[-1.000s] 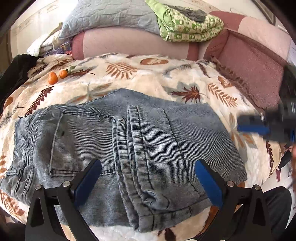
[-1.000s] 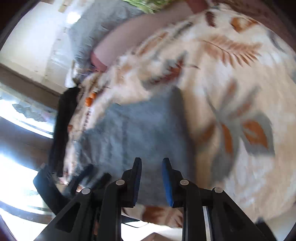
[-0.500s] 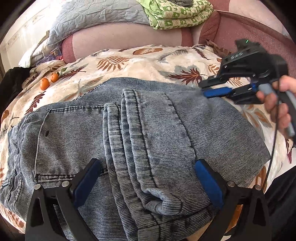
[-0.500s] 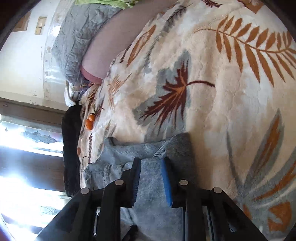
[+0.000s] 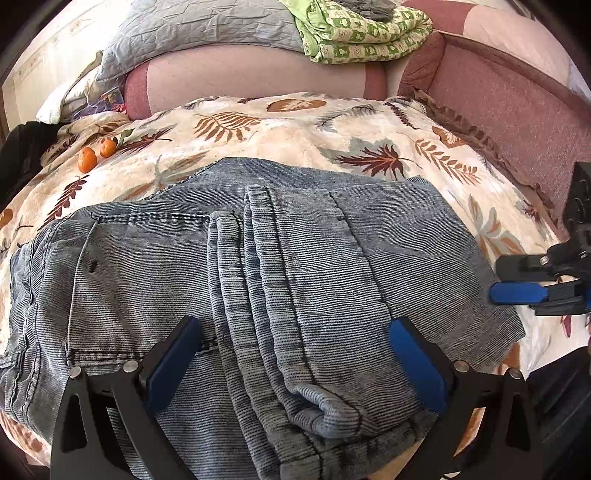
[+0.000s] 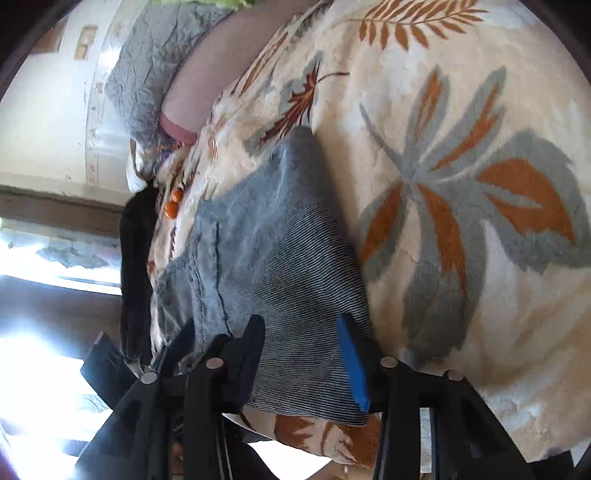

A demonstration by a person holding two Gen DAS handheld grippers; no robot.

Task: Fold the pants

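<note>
Blue-grey corduroy-like jeans (image 5: 295, 258) lie folded on a leaf-patterned blanket (image 5: 295, 125), with a thick stack of folded edges running down the middle. My left gripper (image 5: 291, 328) stands wide open low over the near part of the jeans, one finger on each side of that stack. My right gripper (image 5: 517, 291) sits at the right-hand edge of the jeans. In the right wrist view its jaws (image 6: 301, 325) are opening, with the corner of the jeans (image 6: 280, 240) lying flat between the fingers and the pads not pressing on it.
Two tangerines (image 5: 96, 155) lie on the blanket at far left beside a dark garment (image 5: 22, 155). A pink bolster (image 5: 251, 77), a grey pillow (image 5: 192, 33) and a folded green blanket (image 5: 354, 29) line the back. A pink upholstered side (image 5: 498, 110) bounds the right.
The right gripper came down from over the far right of the jeans to their right edge, and its jaws have spread apart. The left gripper has stayed where it was.
</note>
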